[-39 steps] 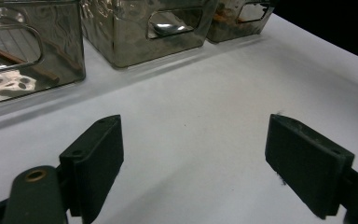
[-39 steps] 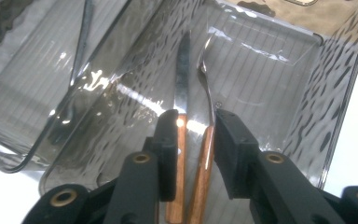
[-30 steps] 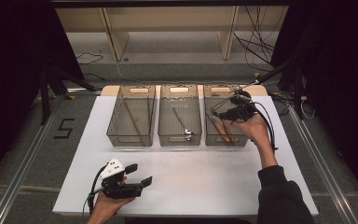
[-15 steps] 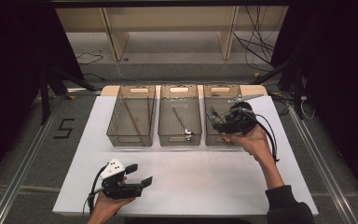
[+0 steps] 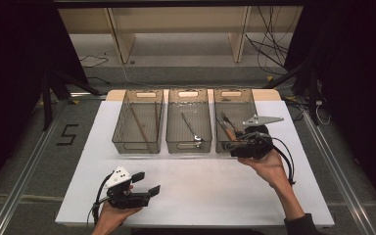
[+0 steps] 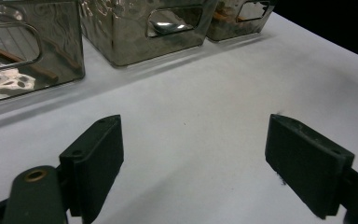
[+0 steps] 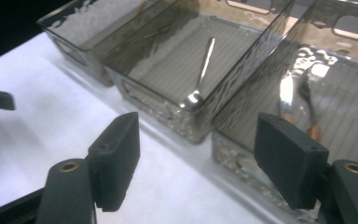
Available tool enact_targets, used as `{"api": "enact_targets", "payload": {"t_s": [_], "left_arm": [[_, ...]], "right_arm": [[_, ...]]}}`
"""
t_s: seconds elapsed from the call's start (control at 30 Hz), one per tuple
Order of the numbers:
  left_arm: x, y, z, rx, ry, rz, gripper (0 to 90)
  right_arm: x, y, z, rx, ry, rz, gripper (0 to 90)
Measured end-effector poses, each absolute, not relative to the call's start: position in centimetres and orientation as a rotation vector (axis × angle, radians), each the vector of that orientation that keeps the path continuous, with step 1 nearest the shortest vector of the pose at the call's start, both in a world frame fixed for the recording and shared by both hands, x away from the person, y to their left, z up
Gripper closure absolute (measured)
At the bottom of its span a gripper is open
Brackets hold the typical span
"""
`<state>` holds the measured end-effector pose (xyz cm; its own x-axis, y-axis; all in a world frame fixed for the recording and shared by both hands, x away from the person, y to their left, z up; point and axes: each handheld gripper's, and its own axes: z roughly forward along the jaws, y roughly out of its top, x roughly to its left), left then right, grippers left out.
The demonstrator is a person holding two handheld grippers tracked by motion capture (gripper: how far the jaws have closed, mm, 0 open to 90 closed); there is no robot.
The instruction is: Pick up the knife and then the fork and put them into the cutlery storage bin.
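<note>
Three clear bins sit in a row at the far side of my white desk (image 5: 215, 196), and I judge that I am between steps of sorting cutlery into them: the wooden-handled pieces (image 5: 226, 126) already lie in the right bin (image 5: 233, 99), a spoon (image 5: 191, 128) lies in the middle bin (image 5: 188, 99), and thin chopstick-like sticks (image 5: 139, 126) lie in the left bin (image 5: 137, 100). My right claw (image 7: 196, 156) hangs just in front of the right bin's near wall, low over the desk; its jaws have just been opening and now stand wide with nothing between them, so whatever I carried there is let go. In the right gripper view I look past my own pads at the spoon's bowl against the middle bin's near wall and at the brown-handled pieces lying flat on the right bin's ribbed floor. My left claw (image 6: 193, 158) rests near the desk's front edge, well apart from the bins, jaws spread wide over bare white surface, holding and touching nothing. No loose piece lies on the desk that I can see, so my next move calls for drawing the right claw clear of the bin wall without knocking it, then finding out whether anything is left to sort.
</note>
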<state>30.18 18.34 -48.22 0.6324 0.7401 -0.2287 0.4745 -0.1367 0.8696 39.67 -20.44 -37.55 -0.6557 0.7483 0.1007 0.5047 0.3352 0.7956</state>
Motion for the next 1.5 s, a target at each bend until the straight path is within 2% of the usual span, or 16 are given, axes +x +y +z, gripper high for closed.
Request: {"api": "enact_targets", "payload": {"t_s": [0.67,1.3,1.5], "left_arm": [[30.2,18.4,-48.2,1.779,0.984,0.308,18.9],[30.1,18.4,-48.1,1.777,0.978,0.309,18.9],[30.1,18.4,-48.1,1.778,0.976,0.309,18.9]], "right_arm": [[34.0,-22.3,-41.4,1.065,2.267,1.391,30.5],[31.0,-23.3,-44.8,1.069,2.202,1.482,19.6],[30.4,-23.5,-45.4,1.060,2.192,1.487,19.0]]}}
